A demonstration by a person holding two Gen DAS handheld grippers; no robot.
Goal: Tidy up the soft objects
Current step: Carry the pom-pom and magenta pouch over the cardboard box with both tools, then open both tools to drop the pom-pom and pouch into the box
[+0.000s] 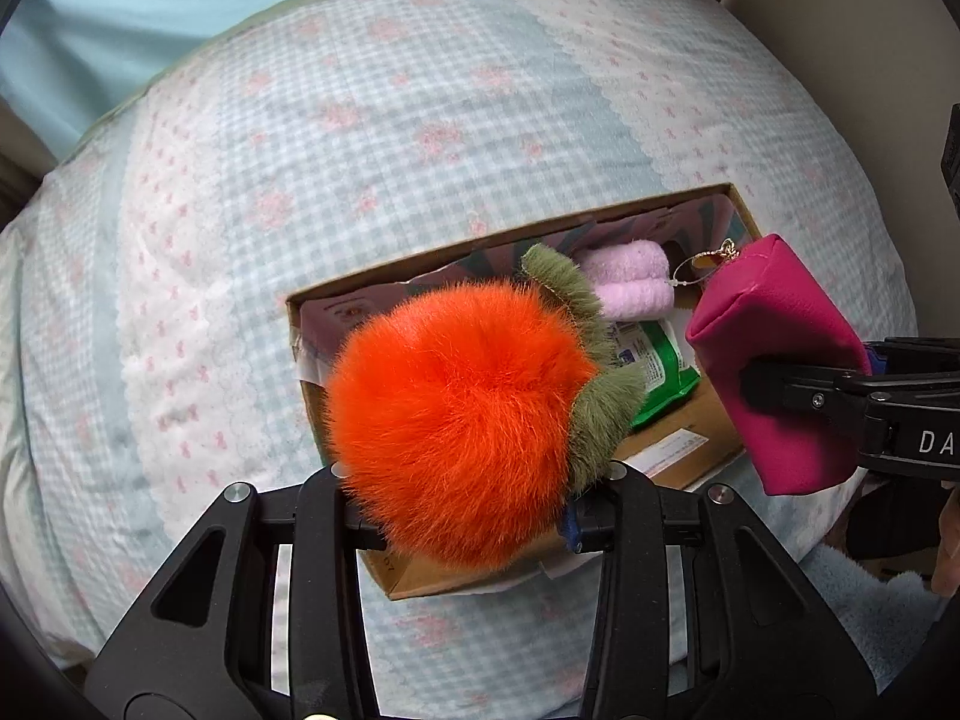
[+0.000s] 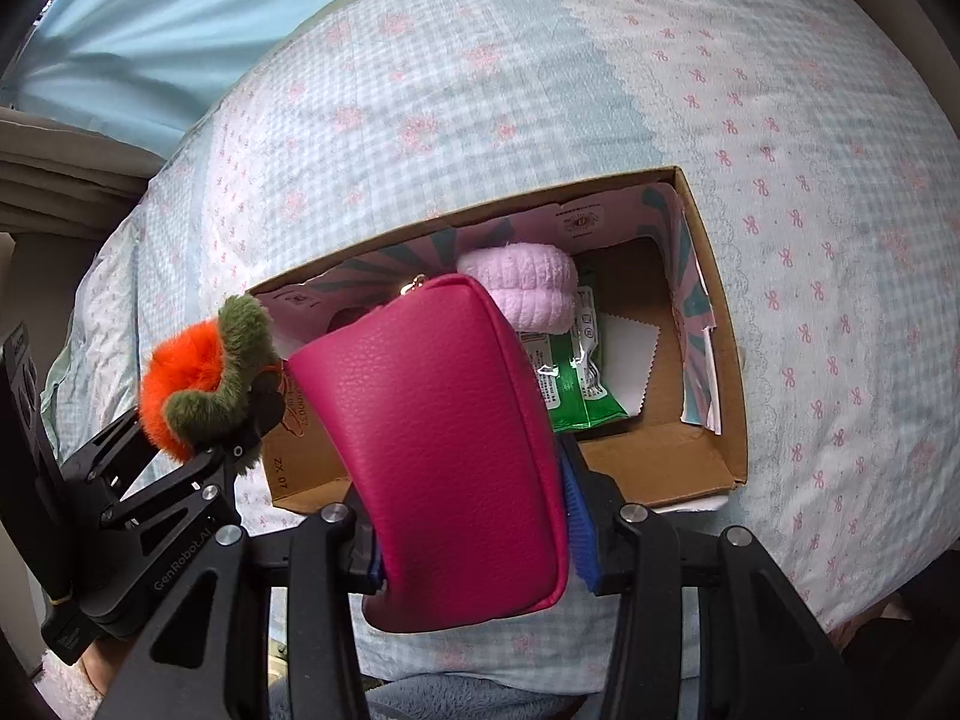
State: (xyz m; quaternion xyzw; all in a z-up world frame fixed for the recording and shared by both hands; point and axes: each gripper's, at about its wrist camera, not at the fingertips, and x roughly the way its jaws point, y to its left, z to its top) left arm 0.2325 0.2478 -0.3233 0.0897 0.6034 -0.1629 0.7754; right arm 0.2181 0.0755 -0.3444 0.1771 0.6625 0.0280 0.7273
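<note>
My left gripper [image 1: 474,492] is shut on a fluffy orange plush [image 1: 456,420] with olive-green leaves, held just above the near left part of an open cardboard box [image 1: 336,294]. Beside it, my right gripper [image 2: 474,516] is shut on a magenta leather-look pouch [image 2: 456,420] with a gold zip pull, over the box's near edge [image 2: 720,360]. Inside the box lie a lilac plush roll [image 2: 528,282] and a green packet [image 2: 576,390]. From the right wrist, the orange plush [image 2: 192,384] and left gripper [image 2: 240,420] show at left. The pouch [image 1: 780,360] appears at right in the left wrist view.
The box rests on a bed with a pale blue gingham quilt [image 1: 360,120] printed with pink bows. A light blue cloth [image 2: 168,18] hangs behind the bed. A grey-blue fleece [image 1: 870,600] lies at the bed's near edge. Part of a hand [image 1: 948,534] shows at right.
</note>
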